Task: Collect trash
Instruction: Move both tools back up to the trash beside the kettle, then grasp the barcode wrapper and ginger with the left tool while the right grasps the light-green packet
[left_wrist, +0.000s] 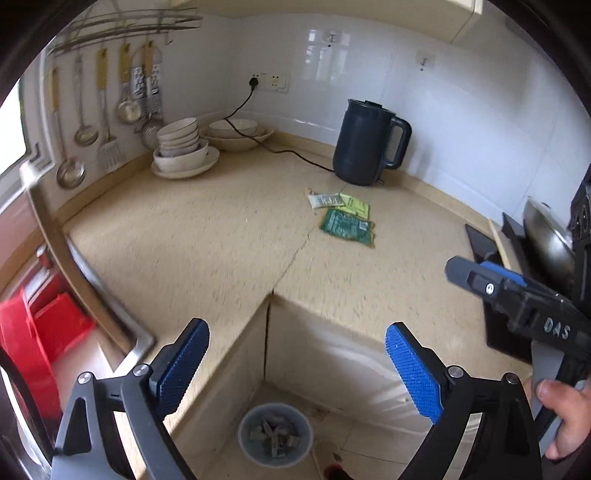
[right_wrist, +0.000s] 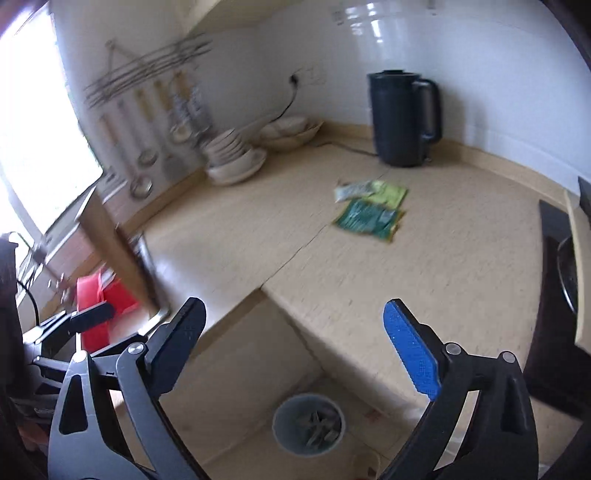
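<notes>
Both grippers hung over the inner corner of the L-shaped bench (left_wrist: 207, 236), angled down, each with its jaws spread wide and nothing between the blue pads. The left gripper (left_wrist: 297, 363) framed the bench corner and, on the floor below, a round grey bin (left_wrist: 275, 432) with crumpled grey scraps in it. The right gripper (right_wrist: 295, 347) showed the same bin (right_wrist: 308, 424) between its fingers from a slightly different angle, and it also appeared at the right edge of the left wrist view, with a hand (left_wrist: 565, 417) on its handle. The trash lay well ahead on the bench: a dark green packet (left_wrist: 347, 228) nearest, a yellow-green packet (left_wrist: 355, 204) and a pale packet (left_wrist: 325, 200) just behind it, the latter two overlapping, all a little in front of the black kettle (left_wrist: 365, 142). Stacked bowls (left_wrist: 183, 147) sat in the far left corner.
</notes>
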